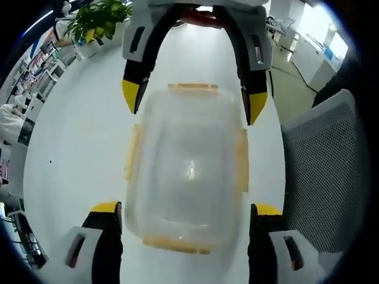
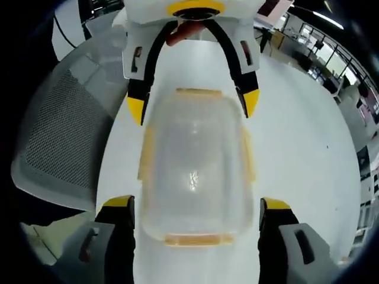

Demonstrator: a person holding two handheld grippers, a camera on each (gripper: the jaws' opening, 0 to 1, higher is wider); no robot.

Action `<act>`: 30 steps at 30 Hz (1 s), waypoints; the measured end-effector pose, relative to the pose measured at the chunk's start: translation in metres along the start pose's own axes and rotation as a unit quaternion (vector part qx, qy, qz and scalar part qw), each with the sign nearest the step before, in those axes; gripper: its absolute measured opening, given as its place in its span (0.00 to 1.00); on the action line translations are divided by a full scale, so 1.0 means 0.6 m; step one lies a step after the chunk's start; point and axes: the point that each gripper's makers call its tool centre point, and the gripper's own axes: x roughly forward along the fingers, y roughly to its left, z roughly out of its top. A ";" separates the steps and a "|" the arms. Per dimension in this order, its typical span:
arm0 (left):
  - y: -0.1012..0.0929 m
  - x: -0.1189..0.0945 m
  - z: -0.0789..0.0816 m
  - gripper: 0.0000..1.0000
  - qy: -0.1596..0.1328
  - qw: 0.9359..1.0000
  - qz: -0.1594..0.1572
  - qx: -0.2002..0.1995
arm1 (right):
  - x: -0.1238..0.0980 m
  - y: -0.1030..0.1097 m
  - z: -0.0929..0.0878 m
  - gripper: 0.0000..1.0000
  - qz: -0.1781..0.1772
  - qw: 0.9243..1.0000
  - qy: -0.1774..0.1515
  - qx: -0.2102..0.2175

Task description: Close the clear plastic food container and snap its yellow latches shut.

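In my left gripper view, a potted plant stands at the far left edge of the white tabletop, with cluttered desks beyond it too blurred to sort out. My left gripper rises from the bottom with its yellow-tipped jaws spread wide, one on each side of the near end of the clear plastic food container — whether the tips touch its walls I cannot tell. The container lies in the middle of the tabletop with its lid on top, a yellow latch showing along each of its four sides; whether any is snapped down is hard to make out. From the far side my right gripper comes in, jaws also apart, straddling the far end. A grey mesh chair stands off the tabletop's right edge.

In my right gripper view the chair is at the left, the container is centred between my right gripper's parted jaws, and my left gripper faces me from the far end. A fingertip shows behind it. No writing or label is readable on anything — the lid is frosted, so the inside is hidden.
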 end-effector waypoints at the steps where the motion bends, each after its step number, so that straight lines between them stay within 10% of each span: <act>1: 0.001 0.002 -0.001 0.86 0.002 1.000 0.001 0.000 | 0.000 0.001 0.000 0.83 0.000 1.000 0.000 -0.002; 30: 0.007 0.010 -0.001 0.78 0.000 1.000 0.001 0.009 | 0.005 -0.001 -0.008 0.75 0.004 1.000 0.020 0.001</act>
